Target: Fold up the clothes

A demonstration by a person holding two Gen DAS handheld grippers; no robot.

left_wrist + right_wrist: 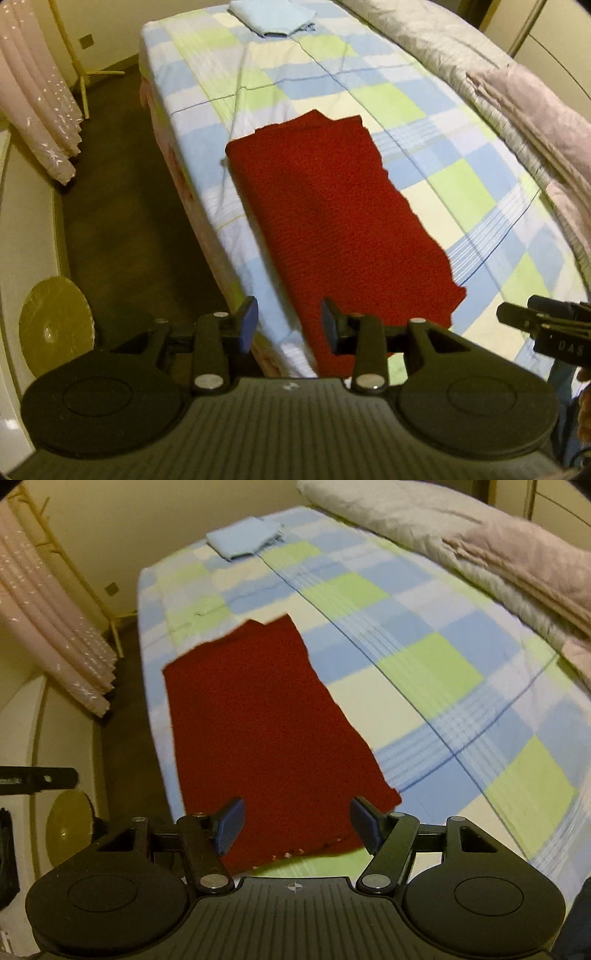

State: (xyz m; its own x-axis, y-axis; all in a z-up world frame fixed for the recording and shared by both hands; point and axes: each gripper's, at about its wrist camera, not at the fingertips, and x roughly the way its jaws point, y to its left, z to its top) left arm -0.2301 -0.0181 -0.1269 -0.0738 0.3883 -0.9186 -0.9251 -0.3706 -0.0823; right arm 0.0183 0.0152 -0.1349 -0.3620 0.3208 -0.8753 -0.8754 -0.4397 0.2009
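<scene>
A dark red knitted garment (325, 221) lies folded into a long flat strip on the checked bed sheet (461, 192), near the bed's left edge. My left gripper (288, 325) hovers above its near end, open, with no cloth between the blue pads. The right wrist view shows the same red garment (266, 723) under my right gripper (297, 825), whose jaws stand wide open and hold nothing. A folded light blue garment (273, 14) rests at the far end of the bed (243, 541).
A grey quilt (480, 62) and a pink blanket (535, 565) are bunched along the bed's right side. Pink curtains (40, 96) hang at the left above dark floor (122, 184). A round yellow disc (55, 325) leans by the wall.
</scene>
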